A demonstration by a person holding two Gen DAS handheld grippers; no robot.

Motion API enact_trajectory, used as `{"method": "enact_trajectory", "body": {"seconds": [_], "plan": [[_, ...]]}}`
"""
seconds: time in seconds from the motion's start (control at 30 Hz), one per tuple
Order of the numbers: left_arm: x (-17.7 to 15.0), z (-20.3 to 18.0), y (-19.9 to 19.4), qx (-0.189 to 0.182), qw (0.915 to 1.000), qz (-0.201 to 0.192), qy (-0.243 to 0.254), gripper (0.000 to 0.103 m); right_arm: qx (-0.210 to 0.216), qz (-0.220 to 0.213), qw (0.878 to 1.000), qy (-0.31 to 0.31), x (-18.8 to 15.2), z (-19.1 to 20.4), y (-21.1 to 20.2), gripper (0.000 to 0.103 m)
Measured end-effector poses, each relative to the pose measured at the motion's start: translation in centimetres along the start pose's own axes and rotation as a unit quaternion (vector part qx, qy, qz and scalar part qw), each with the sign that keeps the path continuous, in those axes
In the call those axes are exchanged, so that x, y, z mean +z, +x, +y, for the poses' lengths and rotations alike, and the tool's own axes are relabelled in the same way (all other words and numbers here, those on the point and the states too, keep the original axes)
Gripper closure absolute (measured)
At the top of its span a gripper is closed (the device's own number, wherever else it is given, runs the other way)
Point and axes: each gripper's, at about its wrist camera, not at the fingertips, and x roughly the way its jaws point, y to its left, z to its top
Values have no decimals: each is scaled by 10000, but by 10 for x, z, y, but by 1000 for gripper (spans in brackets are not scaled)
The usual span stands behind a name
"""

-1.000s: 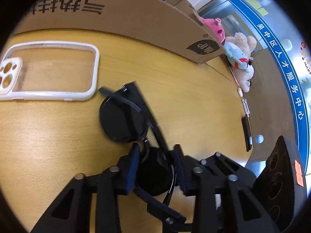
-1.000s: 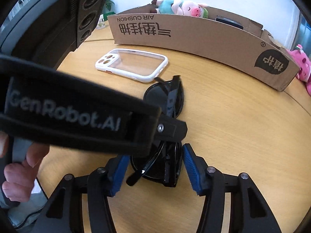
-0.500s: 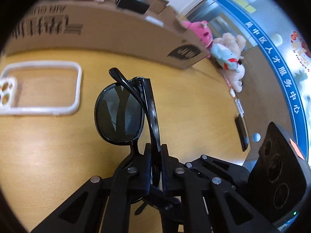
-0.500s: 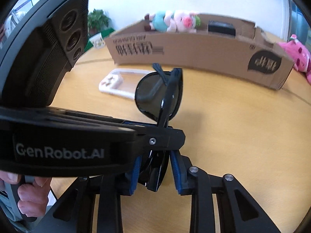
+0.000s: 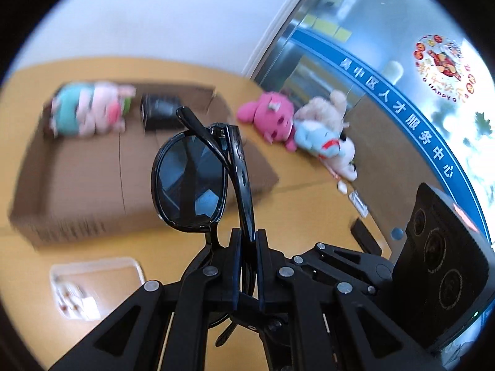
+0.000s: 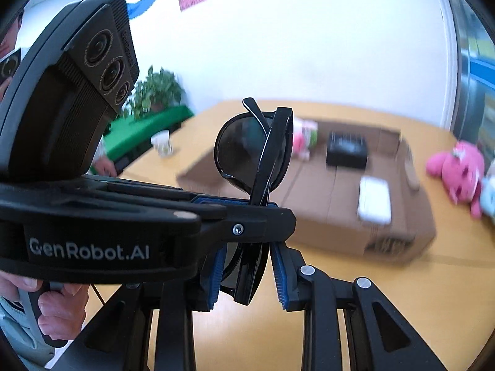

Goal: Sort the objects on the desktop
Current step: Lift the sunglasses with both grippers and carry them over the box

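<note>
My left gripper (image 5: pixel 246 241) is shut on folded black sunglasses (image 5: pixel 198 182) and holds them upright, high above the wooden table (image 5: pixel 303 207). In the right wrist view the sunglasses (image 6: pixel 256 154) stand between my right gripper's blue pads (image 6: pixel 278 272); my right gripper (image 6: pixel 246 273) is slightly open around their lower end, not pressing them. The left gripper's fingers (image 6: pixel 241 213) cross in front. An open cardboard box (image 5: pixel 77 185) lies beyond, holding a plush pig (image 5: pixel 89 111), a black box (image 6: pixel 346 151) and a white item (image 6: pixel 374 201).
A clear phone case (image 5: pixel 89 281) lies on the table at lower left. Pink (image 5: pixel 272 120) and beige-blue (image 5: pixel 324 136) plush toys lie at the table's far right. A black flat item (image 5: pixel 365 238) sits near the right edge. A cup (image 6: pixel 162 143) and plant (image 6: pixel 157 92) stand far left.
The sunglasses were lifted from near the table to high above it, over the box. My right gripper's pads have spread slightly from the frame. Both views tilted up.
</note>
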Motion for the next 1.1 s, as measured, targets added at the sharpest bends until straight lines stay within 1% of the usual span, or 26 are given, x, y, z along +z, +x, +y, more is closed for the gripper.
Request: {"method": "enact_trajectory", "body": {"seconds": [0.07, 0.13, 0.17, 0.27, 0.37, 0.5, 0.53, 0.63, 0.67, 0.73, 0.77, 0.87, 0.97, 1.03, 1.1], "plan": [[23, 4, -8, 32, 9999, -109, 85, 96, 22, -94, 9999, -58, 28, -3, 9, 76], [43, 12, -14, 31, 9998, -148, 130, 96, 101, -123, 9999, -32, 48, -5, 15, 76], [55, 19, -16, 43, 9997, -151, 175, 96, 175, -113, 9998, 4, 65, -6, 27, 76], [76, 42, -20, 50, 9998, -150, 120, 96, 322, -43, 9995, 48, 92, -7, 50, 76], [91, 76, -14, 102, 9999, -41, -7, 96, 529, 161, 9983, 170, 112, -6, 85, 76], [98, 125, 7, 143, 9990, 229, -348, 96, 753, 634, 9944, 387, 128, -14, 149, 76], [99, 139, 14, 151, 9984, 320, -432, 96, 808, 816, 9923, 468, 129, -17, 170, 76], [97, 179, 40, 178, 9948, 645, -774, 96, 916, 1261, 9857, 641, 122, -20, 217, 76], [94, 194, 52, 195, 9924, 773, -933, 96, 937, 1379, 9835, 705, 119, -22, 229, 76], [90, 212, 66, 219, 9889, 943, -1124, 96, 981, 1681, 9770, 874, 111, -27, 259, 77], [87, 224, 76, 243, 9859, 1056, -1271, 96, 1010, 1870, 9722, 987, 108, -30, 275, 77], [80, 243, 94, 364, 9787, 1347, -1503, 96, 1057, 2308, 9596, 1216, 100, -34, 304, 77], [74, 253, 107, 502, 9725, 1594, -1623, 96, 1005, 2685, 9477, 1402, 92, -35, 327, 77], [72, 257, 113, 569, 9683, 1726, -1711, 96, 959, 2814, 9431, 1488, 88, -33, 330, 77], [70, 261, 117, 743, 9652, 1856, -1688, 95, 899, 2914, 9395, 1558, 83, -33, 337, 77]]}}
